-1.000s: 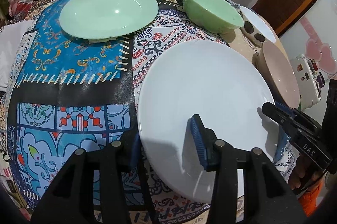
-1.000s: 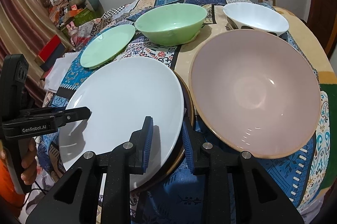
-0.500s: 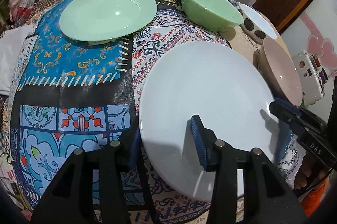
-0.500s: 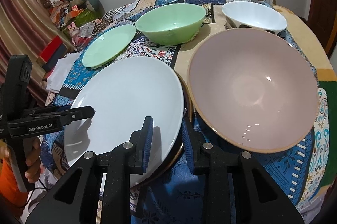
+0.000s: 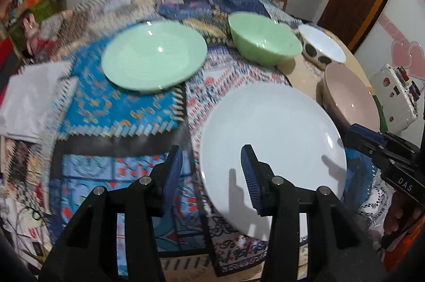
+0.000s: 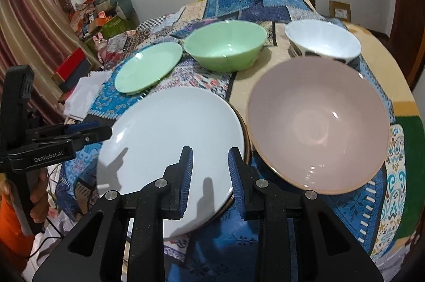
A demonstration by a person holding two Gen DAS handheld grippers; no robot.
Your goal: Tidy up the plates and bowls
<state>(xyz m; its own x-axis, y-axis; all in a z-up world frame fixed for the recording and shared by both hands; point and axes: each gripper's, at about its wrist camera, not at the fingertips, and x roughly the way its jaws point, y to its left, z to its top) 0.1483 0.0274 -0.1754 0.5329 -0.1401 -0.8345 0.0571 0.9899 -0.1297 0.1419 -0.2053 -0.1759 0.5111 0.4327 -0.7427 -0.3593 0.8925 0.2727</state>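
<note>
i keep right gripper (image 6: 209, 173) clamped on white plate (image 6: 170, 146) rim | left gripper (image 5: 212, 170) jaws apart, holding nothing | risk: one-sided grip, plate can tip onto pink bowl (image 6: 318, 122)

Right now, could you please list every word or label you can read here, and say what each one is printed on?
"GenRobot.AI": on the side of the left tongs.
"DAS": on the side of the right tongs.
Curved lettering on the tablecloth near the right tongs: too blurred to read.
Stickers on the white case: too small to read.
</note>
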